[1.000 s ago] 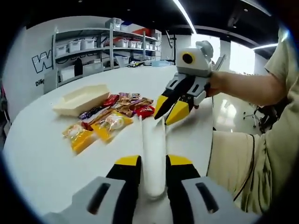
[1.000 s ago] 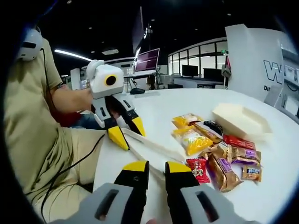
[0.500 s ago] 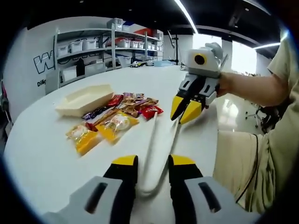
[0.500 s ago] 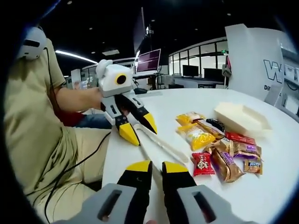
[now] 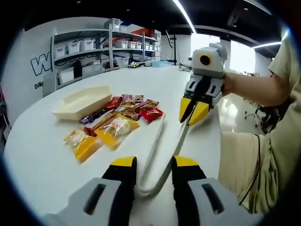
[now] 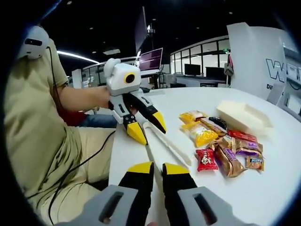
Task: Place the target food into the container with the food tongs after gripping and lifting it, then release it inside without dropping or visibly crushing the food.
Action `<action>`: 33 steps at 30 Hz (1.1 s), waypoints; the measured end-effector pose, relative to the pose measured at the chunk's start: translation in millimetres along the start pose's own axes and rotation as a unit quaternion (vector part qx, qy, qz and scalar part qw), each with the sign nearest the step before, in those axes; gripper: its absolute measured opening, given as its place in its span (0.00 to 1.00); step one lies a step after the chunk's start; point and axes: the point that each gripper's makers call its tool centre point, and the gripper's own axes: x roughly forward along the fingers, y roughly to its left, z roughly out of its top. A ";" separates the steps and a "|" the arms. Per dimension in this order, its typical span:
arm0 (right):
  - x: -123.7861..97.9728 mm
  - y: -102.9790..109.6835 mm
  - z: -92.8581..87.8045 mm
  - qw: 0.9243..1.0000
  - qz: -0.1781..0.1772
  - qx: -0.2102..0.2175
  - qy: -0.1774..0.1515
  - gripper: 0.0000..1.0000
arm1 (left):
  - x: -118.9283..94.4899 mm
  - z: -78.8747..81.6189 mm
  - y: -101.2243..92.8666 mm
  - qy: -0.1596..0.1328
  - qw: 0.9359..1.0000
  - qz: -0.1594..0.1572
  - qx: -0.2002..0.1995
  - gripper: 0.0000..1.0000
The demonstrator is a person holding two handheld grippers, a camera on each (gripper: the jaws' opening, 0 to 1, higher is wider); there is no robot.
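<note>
White food tongs (image 5: 154, 149) lie low over the white table (image 5: 42, 165), arms spread in a V. My left gripper (image 5: 155, 162) is shut on their hinge end. My right gripper (image 5: 192, 117), coming in from the right, is shut on the tip of one arm. In the right gripper view my right gripper (image 6: 156, 167) pinches that arm, while the left gripper (image 6: 149, 133) holds the tongs (image 6: 167, 145) at their bend. Several wrapped snacks lie in a pile: a yellow packet (image 5: 117, 128), a red packet (image 5: 151, 113). The cream tray (image 5: 82, 101) sits beyond them, with nothing visible in it.
The snack pile (image 6: 221, 146) and tray (image 6: 242, 117) lie right of the tongs in the right gripper view. A person in beige sits at the table's edge (image 5: 214, 155). Shelves with bins (image 5: 94, 47) stand behind the table. Bare tabletop surrounds the pile.
The tongs' arms have spread from nearly shut into a wide V. My right gripper moved right and up with one arm's tip. The left jaws stand slightly wider.
</note>
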 end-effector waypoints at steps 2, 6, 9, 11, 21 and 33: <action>-1.0 2.2 -0.3 1.000 0.005 0.005 0.000 0.01 | 0.4 0.2 0.0 0.000 1.000 -0.002 0.001 0.30; -2.4 2.4 -1.3 1.000 0.002 0.003 0.002 0.02 | 1.9 0.9 -0.2 0.000 1.000 -0.005 0.000 0.30; -3.3 2.2 -1.4 1.000 0.001 0.002 0.004 0.03 | 2.7 1.5 -0.3 -0.001 1.000 -0.006 0.001 0.30; -3.4 2.5 -1.5 1.000 0.002 0.001 0.005 0.05 | 2.9 1.6 0.0 -0.001 1.000 -0.007 0.002 0.30; -3.4 3.6 -2.7 1.000 0.007 -0.001 0.009 0.02 | 2.8 1.8 1.0 -0.004 1.000 -0.009 0.005 0.31; -1.5 0.3 -5.6 1.000 0.000 -0.005 0.014 0.08 | 3.2 2.6 -0.9 -0.009 1.000 -0.010 0.004 0.30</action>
